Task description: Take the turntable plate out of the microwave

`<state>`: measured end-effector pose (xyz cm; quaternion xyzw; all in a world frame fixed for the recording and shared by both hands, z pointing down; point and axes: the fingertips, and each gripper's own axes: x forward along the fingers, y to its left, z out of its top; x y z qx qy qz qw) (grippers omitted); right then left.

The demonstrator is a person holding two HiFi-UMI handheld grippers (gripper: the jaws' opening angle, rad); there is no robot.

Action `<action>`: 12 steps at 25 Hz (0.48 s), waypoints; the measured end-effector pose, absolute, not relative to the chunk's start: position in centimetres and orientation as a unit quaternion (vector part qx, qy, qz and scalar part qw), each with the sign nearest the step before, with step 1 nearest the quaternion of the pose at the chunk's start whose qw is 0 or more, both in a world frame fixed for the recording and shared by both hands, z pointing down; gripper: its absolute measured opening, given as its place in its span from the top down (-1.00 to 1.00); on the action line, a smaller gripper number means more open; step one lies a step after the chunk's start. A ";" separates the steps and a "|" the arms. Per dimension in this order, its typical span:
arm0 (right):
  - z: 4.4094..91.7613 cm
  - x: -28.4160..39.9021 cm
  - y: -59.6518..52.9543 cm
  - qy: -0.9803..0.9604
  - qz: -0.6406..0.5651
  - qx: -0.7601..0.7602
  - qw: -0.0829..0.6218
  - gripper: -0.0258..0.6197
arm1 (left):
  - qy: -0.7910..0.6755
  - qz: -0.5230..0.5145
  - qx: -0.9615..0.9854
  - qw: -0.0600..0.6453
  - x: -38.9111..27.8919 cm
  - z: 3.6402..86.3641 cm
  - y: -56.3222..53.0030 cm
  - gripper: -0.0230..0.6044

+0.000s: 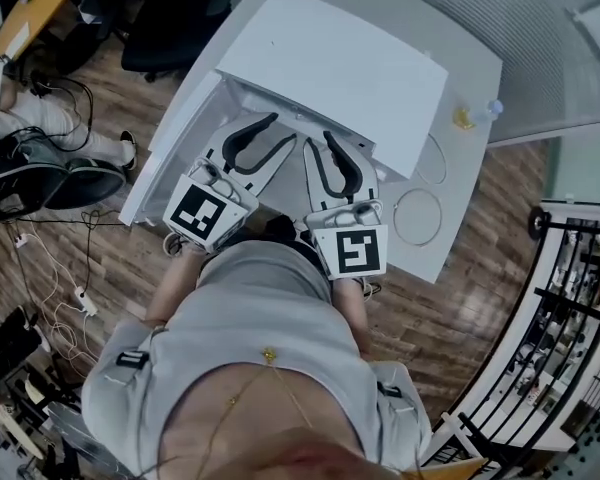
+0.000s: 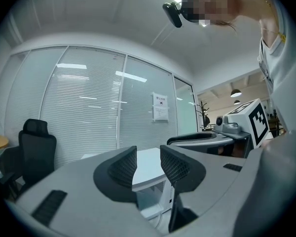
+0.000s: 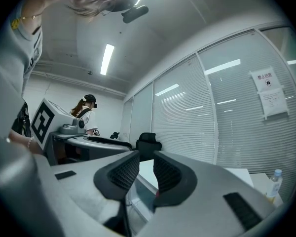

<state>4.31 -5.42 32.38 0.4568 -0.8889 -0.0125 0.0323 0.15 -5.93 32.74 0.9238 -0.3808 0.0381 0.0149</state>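
A white microwave (image 1: pixel 340 68) stands on a white table (image 1: pixel 460 58), seen from above in the head view. A white panel (image 1: pixel 170 143) that looks like its open door swings out to the left. The turntable plate is hidden in every view. My left gripper (image 1: pixel 283 130) and right gripper (image 1: pixel 318 142) are side by side at the microwave's front, both pointing level at it. Both are open with nothing between the jaws. The left gripper view has the microwave's white top (image 2: pixel 149 166) in the gap of the left gripper (image 2: pixel 148 154). In the right gripper (image 3: pixel 146 164) gap, the microwave (image 3: pixel 138 199) shows too.
A small water bottle (image 1: pixel 492 109) and a yellow item (image 1: pixel 464 118) sit at the table's far right corner. Cable loops (image 1: pixel 417 216) lie right of the microwave. Black office chairs (image 1: pixel 170 18) stand behind; a black railing (image 1: pixel 570 298) runs at right. Another person (image 3: pixel 87 113) stands far off.
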 end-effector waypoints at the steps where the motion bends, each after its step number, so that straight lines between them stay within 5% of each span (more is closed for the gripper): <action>1: 32.3 4.6 -5.5 -0.889 -0.015 0.457 0.033 0.62 | -0.380 0.036 0.924 0.013 0.4 32.7 -6.0 0.44; 12: 32.4 6.9 -5.4 -0.874 -0.021 0.485 0.031 0.62 | -0.352 0.038 0.935 0.025 2.6 33.4 -6.3 0.44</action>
